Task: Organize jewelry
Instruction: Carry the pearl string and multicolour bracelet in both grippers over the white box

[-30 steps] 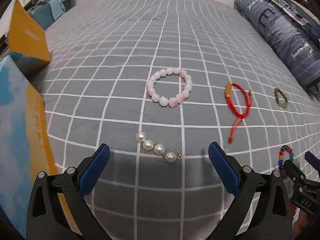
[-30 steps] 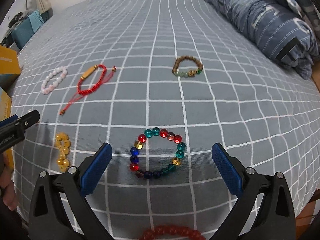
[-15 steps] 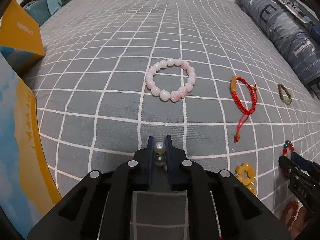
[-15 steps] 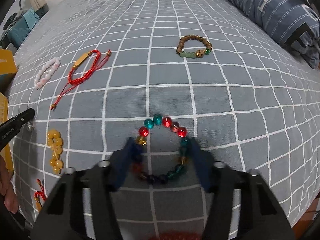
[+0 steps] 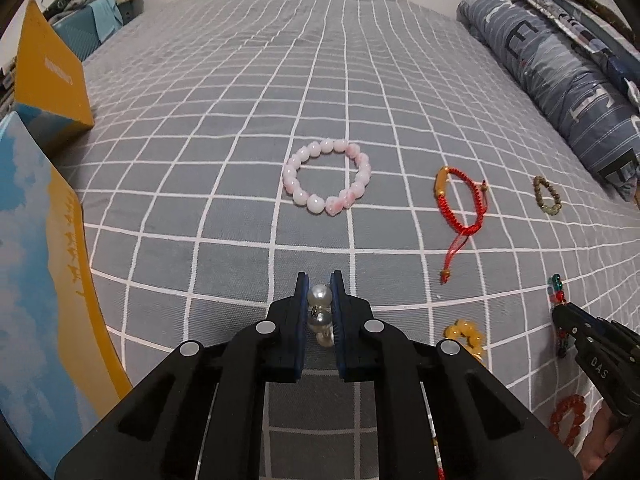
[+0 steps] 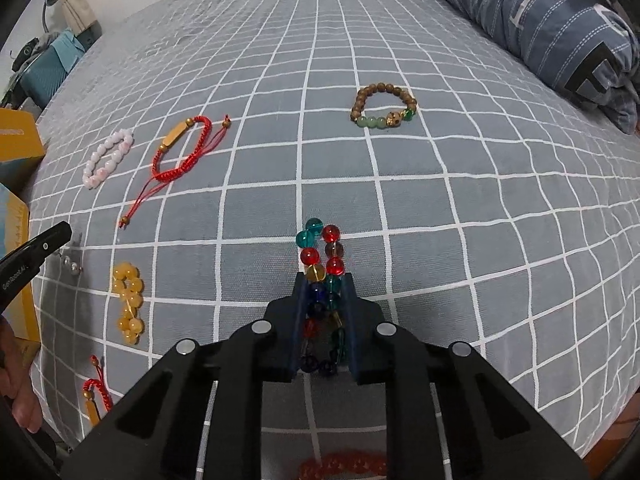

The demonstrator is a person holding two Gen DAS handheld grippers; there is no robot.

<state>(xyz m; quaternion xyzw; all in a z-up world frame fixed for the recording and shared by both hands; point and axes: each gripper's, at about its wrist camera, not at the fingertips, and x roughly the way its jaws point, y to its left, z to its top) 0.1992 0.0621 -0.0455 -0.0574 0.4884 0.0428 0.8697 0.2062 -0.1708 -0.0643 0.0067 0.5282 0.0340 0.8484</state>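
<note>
Both tilted steeply down at the checked bedspread (image 5: 240,184), the left gripper (image 5: 319,294) pinches a pearl string (image 5: 320,312) and the right gripper (image 6: 324,292) squeezes a multicoloured bead bracelet (image 6: 322,256).

Pearl string (image 5: 320,312): white beads, pinched between left fingers (image 5: 301,312).
Multicolour glass bracelet (image 6: 322,264): squeezed narrow between right fingers (image 6: 298,320).
Pink bead bracelet (image 5: 326,176): flat on bed (image 5: 240,128).
</note>
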